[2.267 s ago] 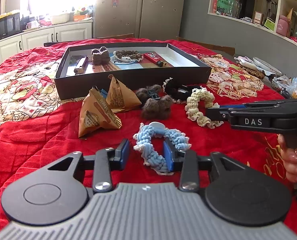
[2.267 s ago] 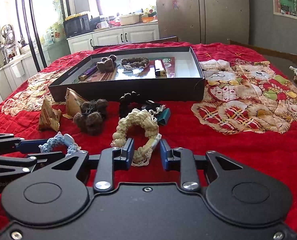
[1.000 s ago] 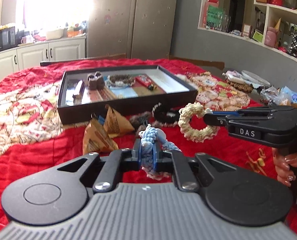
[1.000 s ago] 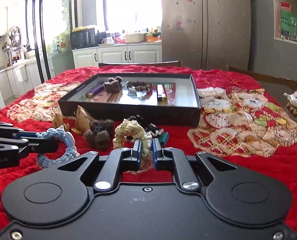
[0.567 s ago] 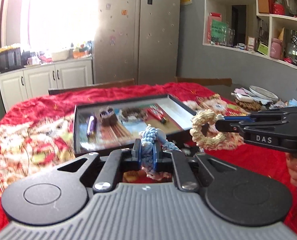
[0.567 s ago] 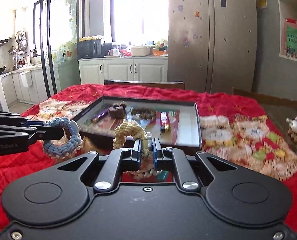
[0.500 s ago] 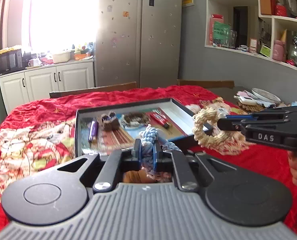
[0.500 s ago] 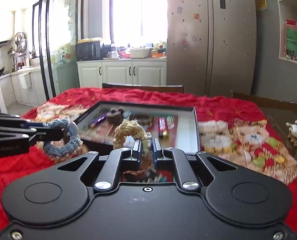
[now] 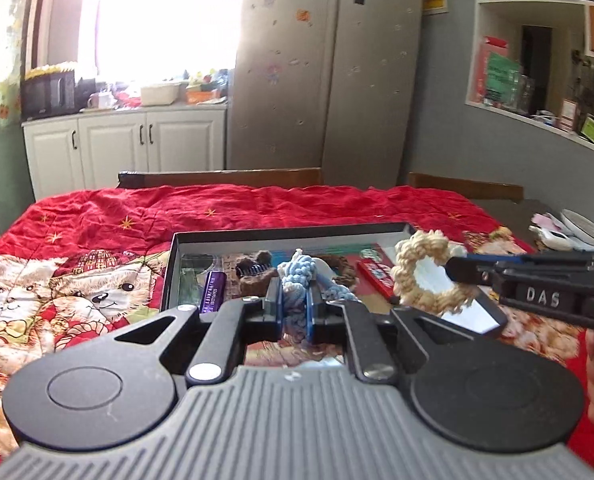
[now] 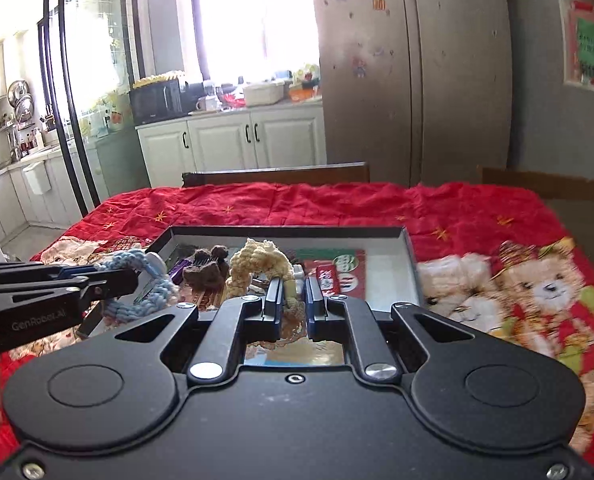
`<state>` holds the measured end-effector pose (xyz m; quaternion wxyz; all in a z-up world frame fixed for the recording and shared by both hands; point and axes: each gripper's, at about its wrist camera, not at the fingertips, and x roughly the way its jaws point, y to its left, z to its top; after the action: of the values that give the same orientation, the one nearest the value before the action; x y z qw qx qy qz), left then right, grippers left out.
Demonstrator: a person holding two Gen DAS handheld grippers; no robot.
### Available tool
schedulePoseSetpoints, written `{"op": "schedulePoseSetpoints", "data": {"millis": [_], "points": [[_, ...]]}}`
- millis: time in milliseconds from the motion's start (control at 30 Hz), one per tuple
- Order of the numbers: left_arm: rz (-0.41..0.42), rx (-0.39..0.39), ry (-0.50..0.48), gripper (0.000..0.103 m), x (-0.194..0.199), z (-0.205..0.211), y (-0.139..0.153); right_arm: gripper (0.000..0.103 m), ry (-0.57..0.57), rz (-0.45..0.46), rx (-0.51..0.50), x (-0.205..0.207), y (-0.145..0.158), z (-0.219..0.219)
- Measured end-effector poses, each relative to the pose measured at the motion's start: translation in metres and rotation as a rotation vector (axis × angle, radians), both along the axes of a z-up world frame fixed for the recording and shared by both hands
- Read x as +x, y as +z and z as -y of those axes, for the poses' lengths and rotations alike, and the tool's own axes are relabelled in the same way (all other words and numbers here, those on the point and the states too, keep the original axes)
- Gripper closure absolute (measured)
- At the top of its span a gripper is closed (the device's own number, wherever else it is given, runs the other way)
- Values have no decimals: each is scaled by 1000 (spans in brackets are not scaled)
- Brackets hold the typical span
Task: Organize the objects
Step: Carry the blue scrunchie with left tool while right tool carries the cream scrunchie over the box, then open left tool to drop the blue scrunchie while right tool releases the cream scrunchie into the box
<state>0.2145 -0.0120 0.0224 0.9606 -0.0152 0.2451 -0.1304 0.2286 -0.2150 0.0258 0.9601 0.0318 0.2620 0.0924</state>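
Note:
My left gripper [image 9: 295,300] is shut on a blue braided rope ring [image 9: 297,276], held in the air over the near part of the black tray [image 9: 289,234]. My right gripper [image 10: 295,294] is shut on a cream braided rope ring [image 10: 257,262], held over the same tray [image 10: 411,256]. From the left wrist view the cream ring [image 9: 425,276] hangs at the right gripper's fingertips [image 9: 463,268]. In the right wrist view the blue ring [image 10: 141,284] hangs from the left gripper's tip. In the tray lie a brown fuzzy hair clip [image 9: 255,274], a purple stick [image 9: 213,290] and a red packet [image 9: 373,276].
A red quilt [image 9: 225,208] with teddy-bear prints covers the table. Wooden chair backs [image 9: 221,178] stand behind its far edge. Dishes and packets [image 9: 577,234] sit at the far right. White cabinets and a tall fridge stand beyond.
Both grippers have lifted their rope rings off the quilt and carried them forward, from short of the tray to over it. The tray now looks nearer and lower in both views.

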Motion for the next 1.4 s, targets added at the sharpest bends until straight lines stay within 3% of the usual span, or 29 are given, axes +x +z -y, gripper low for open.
{"op": "schedulePoseSetpoints", "data": {"millis": [267, 633, 1400], "points": [[-32, -1, 33, 90, 30, 2, -19, 92, -13, -44, 19, 39, -30, -10], [-80, 5, 34, 89, 49, 1, -43, 92, -14, -80, 46, 58, -57, -8], [-160, 33, 54, 89, 59, -4, -53, 92, -4, -130, 18, 68, -74, -13]]}}
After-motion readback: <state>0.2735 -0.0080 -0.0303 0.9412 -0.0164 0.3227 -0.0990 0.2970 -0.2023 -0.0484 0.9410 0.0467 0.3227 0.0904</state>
